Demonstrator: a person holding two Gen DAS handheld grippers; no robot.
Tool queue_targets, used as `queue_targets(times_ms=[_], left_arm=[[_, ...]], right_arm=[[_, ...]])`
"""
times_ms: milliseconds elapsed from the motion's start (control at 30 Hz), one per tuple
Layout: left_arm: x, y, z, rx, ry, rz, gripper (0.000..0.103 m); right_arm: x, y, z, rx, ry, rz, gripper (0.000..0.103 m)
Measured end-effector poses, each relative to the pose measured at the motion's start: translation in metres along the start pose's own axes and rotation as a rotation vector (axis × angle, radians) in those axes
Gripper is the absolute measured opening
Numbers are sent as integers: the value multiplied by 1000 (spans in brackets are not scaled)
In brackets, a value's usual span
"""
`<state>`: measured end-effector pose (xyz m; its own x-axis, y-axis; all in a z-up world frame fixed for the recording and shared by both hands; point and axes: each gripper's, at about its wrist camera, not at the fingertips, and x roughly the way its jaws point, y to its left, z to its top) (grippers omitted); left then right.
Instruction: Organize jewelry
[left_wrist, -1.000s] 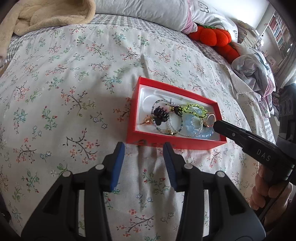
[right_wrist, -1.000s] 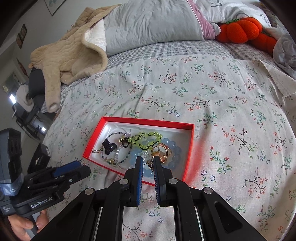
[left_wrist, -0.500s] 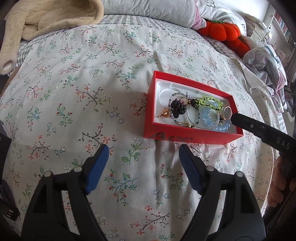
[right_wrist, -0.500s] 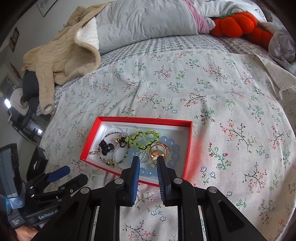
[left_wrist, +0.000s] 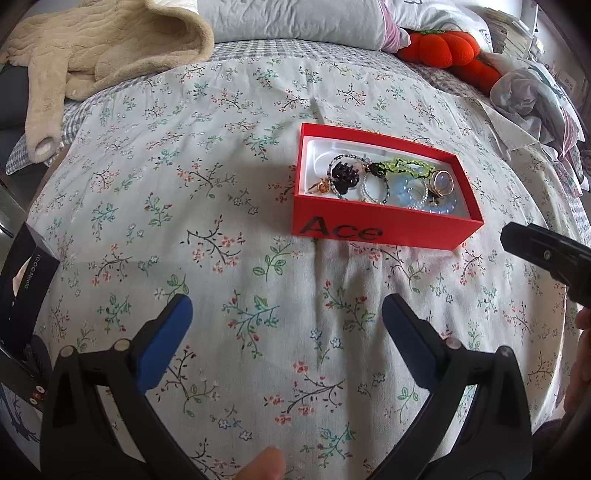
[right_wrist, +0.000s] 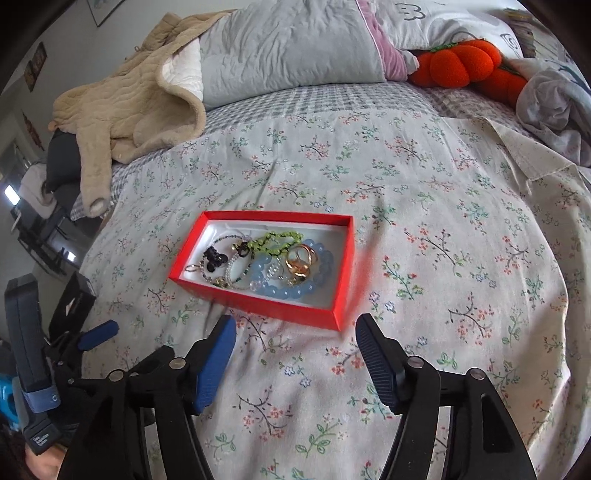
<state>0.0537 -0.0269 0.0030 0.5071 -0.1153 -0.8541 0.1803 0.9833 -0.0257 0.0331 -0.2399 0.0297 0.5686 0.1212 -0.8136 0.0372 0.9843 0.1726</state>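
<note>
A red box (left_wrist: 380, 230) marked "Ace" lies on the floral bedspread and shows in the right wrist view (right_wrist: 291, 308) too. It holds a tangle of jewelry: a black hair claw (left_wrist: 343, 177), a green bead bracelet (right_wrist: 275, 242), a pale blue bead bracelet (right_wrist: 295, 291) and gold rings (right_wrist: 301, 264). My left gripper (left_wrist: 286, 325) is open and empty, back from the box's front wall. My right gripper (right_wrist: 295, 345) is open and empty, just short of the box's near side.
A beige fleece jacket (right_wrist: 125, 107) and grey pillow (right_wrist: 288, 48) lie at the head of the bed. An orange pumpkin plush (right_wrist: 465, 64) and crumpled clothes (left_wrist: 532, 96) sit at the far right. A dark box (right_wrist: 72, 302) stands by the bed's left edge.
Both grippers have opened wide and pulled back from the box. The right gripper's fingers, earlier nearly shut over the rings, are now clear of the box.
</note>
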Motion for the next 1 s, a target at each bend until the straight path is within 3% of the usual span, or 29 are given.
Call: queue_targets(times_ms=[100,300,1000], left_arm=[[-6,1,-6,-20,-5,-5,102],[-14,4,-15,-34,-8,2,102],[-17,6,-17,-27,-17,14,102]], right_arm=[[-4,-2,-11,2,0,-54,88],[-8,3,-27,-31,-20,-122,93],[9,25,-38,-73,26,-133,93]])
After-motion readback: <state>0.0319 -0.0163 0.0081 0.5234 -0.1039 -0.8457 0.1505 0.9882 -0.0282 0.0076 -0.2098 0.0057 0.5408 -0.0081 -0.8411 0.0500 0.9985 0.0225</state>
